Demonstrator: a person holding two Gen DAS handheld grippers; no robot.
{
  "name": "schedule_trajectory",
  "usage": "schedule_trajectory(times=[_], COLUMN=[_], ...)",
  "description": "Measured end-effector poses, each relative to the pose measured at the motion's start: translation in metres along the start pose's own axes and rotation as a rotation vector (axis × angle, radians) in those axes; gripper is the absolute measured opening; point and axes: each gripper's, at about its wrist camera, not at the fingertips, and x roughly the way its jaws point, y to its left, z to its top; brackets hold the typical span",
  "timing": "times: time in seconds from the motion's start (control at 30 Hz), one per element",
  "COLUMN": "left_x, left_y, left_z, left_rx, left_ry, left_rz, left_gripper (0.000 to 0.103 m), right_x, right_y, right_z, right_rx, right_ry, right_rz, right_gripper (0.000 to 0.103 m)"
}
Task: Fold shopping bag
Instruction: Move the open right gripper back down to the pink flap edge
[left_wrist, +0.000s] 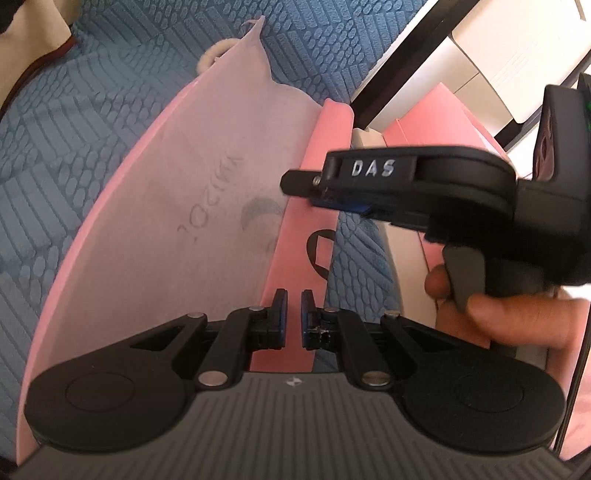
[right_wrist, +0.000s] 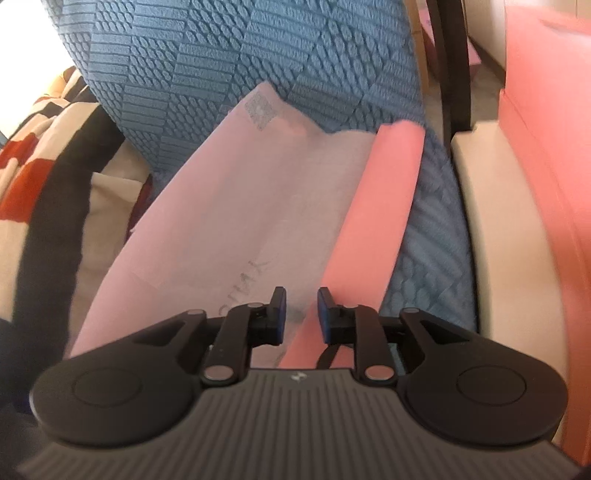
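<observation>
The pink paper shopping bag lies flat on a blue textured cover. A pale flap with mirrored print showing through is folded over it, leaving a pink strip along the right edge. My left gripper hovers low over the fold line, its fingers a narrow gap apart with nothing between them. My right gripper, held by a hand, comes in from the right just above the pink strip. In the right wrist view the right gripper is open over the bag where flap meets pink strip.
A white cord handle sticks out at the bag's far end. A cream ledge and a pink box-like shape stand right of the cover. A patterned blanket lies to the left. A dark frame rises behind.
</observation>
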Motion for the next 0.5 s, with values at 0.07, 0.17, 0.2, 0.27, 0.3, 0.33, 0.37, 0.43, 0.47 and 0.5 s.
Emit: schedule_trajectory(times=[0.07,0.17,0.2,0.27,0.3,0.33,0.37,0.43,0.47,0.5], left_x=[0.0,-0.002,-0.002,0.001,-0.001,0.0,0.002,0.003,0.002,0.002], left_y=[0.001,0.001,0.002,0.0,0.0,0.0,-0.001,-0.003,-0.003,-0.004], left_z=[0.0,0.0,0.001,0.001,0.001,0.002,0.002,0.003,0.003,0.003], left_rx=[-0.004,-0.001,0.0,0.001,0.002,0.003,0.004,0.015,0.021,0.027], left_ry=[0.001,-0.001,0.0,0.0,0.0,0.001,-0.001,-0.006,-0.009,-0.012], left_rz=[-0.002,0.002,0.003,0.006,0.007,0.009,0.012,0.023,0.031,0.039], left_gripper=[0.007,0.007,0.007,0.007,0.007,0.007,0.007,0.007,0.007,0.007], right_x=[-0.001,-0.003,-0.004,-0.008,-0.01,-0.011,-0.011,-0.01,-0.009,-0.007], right_y=[-0.002,-0.006,-0.007,-0.009,-0.01,-0.012,-0.014,-0.021,-0.023,-0.025], right_z=[0.004,0.01,0.012,0.015,0.016,0.018,0.02,0.024,0.024,0.024], right_rx=[0.002,0.005,0.005,0.005,0.009,0.016,0.025,0.045,0.054,0.063], right_ry=[-0.011,-0.025,-0.031,-0.051,-0.062,-0.068,-0.07,-0.07,-0.068,-0.066], right_rz=[-0.014,-0.035,-0.046,-0.068,-0.078,-0.086,-0.092,-0.1,-0.1,-0.093], right_gripper=[0.037,0.049,0.051,0.059,0.059,0.059,0.059,0.059,0.059,0.059])
